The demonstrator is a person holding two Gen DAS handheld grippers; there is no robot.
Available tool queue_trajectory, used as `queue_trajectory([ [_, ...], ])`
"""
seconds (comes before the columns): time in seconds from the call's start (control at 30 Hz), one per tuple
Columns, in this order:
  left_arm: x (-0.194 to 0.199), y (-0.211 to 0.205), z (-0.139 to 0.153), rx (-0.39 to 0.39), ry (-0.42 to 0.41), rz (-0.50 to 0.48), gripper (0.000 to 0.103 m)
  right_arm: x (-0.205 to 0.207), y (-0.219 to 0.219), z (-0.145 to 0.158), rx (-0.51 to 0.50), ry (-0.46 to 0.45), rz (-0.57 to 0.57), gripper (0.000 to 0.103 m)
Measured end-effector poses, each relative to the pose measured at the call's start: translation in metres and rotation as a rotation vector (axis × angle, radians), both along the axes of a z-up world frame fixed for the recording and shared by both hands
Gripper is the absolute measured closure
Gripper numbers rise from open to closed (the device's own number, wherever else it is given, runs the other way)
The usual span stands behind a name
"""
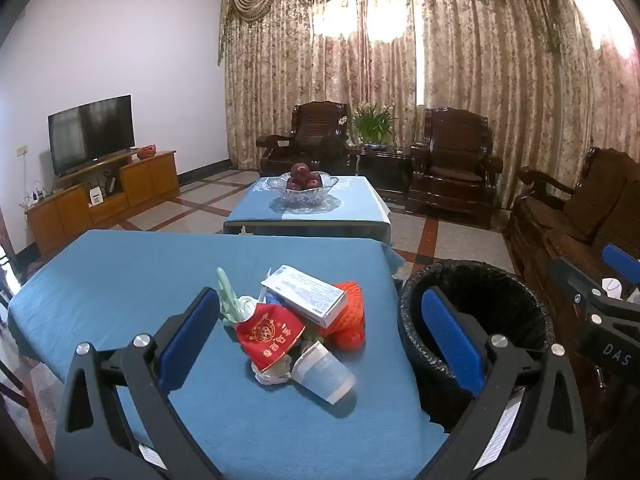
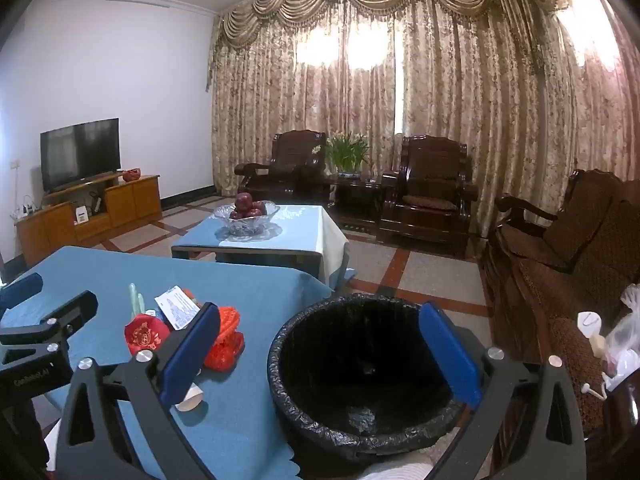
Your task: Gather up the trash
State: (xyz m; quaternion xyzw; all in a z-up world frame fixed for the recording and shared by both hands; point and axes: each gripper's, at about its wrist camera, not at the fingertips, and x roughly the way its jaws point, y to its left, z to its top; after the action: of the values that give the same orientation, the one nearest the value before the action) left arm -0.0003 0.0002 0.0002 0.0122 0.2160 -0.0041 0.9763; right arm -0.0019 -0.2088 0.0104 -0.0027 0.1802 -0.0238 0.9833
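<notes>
A pile of trash lies on the blue-covered table (image 1: 120,280): a white box (image 1: 304,294), an orange foam net (image 1: 352,320), a red pouch (image 1: 268,336), a paper cup (image 1: 324,372) on its side and a green wrapper (image 1: 226,292). A bin with a black liner (image 1: 476,312) stands right of the table. My left gripper (image 1: 320,332) is open and empty, above the pile. My right gripper (image 2: 320,344) is open and empty, over the bin (image 2: 360,372); the pile (image 2: 180,324) lies to its left.
A second low table (image 1: 312,212) with a glass bowl of red fruit (image 1: 302,186) stands beyond. Dark wooden armchairs (image 1: 452,160) and a sofa (image 1: 580,208) line the back and right. A TV (image 1: 92,132) on a cabinet is at the left wall.
</notes>
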Motion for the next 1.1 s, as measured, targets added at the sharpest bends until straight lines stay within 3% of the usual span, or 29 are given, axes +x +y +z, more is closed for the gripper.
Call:
queue_trajectory([
  [1.1, 0.0, 0.0, -0.001, 0.003, 0.005, 0.004, 0.005, 0.01, 0.008, -0.022, 0.0, 0.01, 0.0, 0.006],
])
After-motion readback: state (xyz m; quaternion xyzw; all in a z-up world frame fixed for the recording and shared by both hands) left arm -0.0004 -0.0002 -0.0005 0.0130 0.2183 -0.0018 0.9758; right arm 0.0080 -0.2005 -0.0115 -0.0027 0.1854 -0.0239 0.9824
